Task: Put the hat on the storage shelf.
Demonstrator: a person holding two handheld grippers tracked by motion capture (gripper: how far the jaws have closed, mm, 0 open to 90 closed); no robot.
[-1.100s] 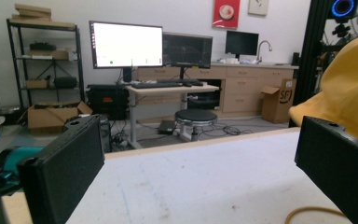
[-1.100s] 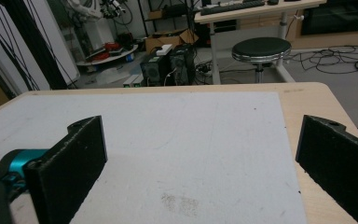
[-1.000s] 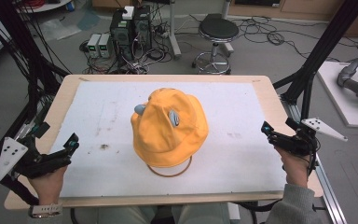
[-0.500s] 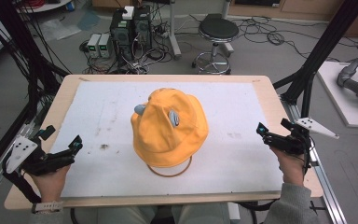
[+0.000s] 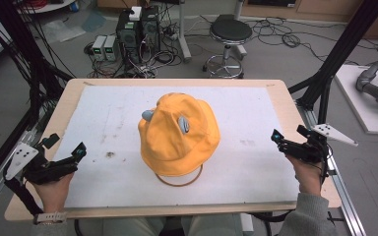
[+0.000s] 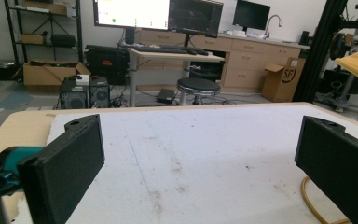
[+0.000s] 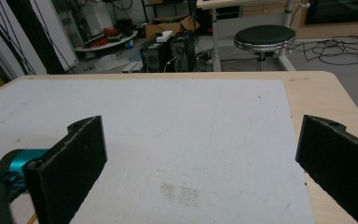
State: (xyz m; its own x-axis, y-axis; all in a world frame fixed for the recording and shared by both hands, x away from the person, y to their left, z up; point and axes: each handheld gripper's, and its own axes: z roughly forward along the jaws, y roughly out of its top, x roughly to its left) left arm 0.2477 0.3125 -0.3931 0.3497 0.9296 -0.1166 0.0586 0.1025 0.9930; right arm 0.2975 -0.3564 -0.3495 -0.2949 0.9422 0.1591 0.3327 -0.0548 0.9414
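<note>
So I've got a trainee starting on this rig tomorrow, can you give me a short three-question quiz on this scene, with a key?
1. True or false: the left gripper is shut on the yellow hat.
2. Multiple choice: the yellow cord lies A) on top of the hat, B) on the white mat at the hat's near edge, partly under it, C) in the right gripper.
3. Fill in: both grippers hang near the table's side edges with jaws ____.

Key
1. False: it is open, apart from the hat.
2. B.
3. Open, nothing between them.
</note>
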